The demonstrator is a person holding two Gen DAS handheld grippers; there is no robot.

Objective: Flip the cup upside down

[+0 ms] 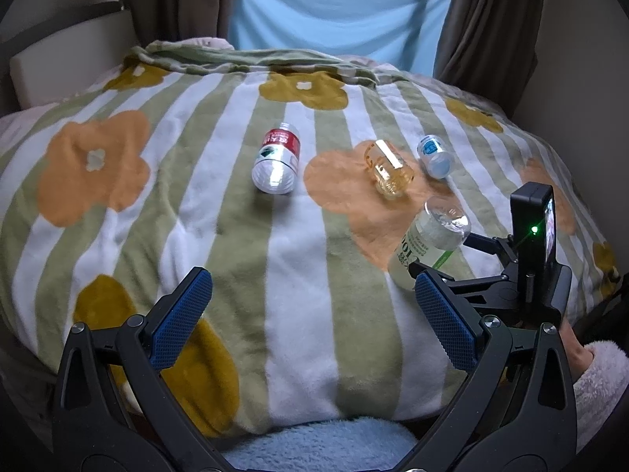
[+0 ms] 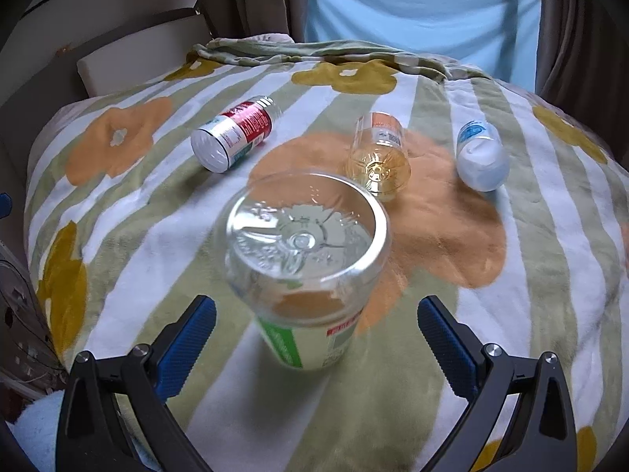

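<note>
A clear cup with a green and white label [image 2: 306,259] stands upside down on the striped flower blanket [image 2: 452,354], base up, tilted a little. It stands just ahead of my right gripper [image 2: 316,332], whose jaws are open on either side of it, not touching. In the left wrist view the same cup [image 1: 428,242] is at the right, with the right gripper's body behind it. My left gripper [image 1: 314,301] is open and empty over the blanket [image 1: 275,275].
Three more cups lie on their sides: red-labelled [image 2: 236,137] [image 1: 277,163], amber [image 2: 379,159] [image 1: 389,171], and blue-labelled [image 2: 481,155] [image 1: 434,155]. A blue sheet [image 2: 420,11] and dark curtains [image 1: 483,15] hang behind. A white board [image 2: 137,59] stands at the left.
</note>
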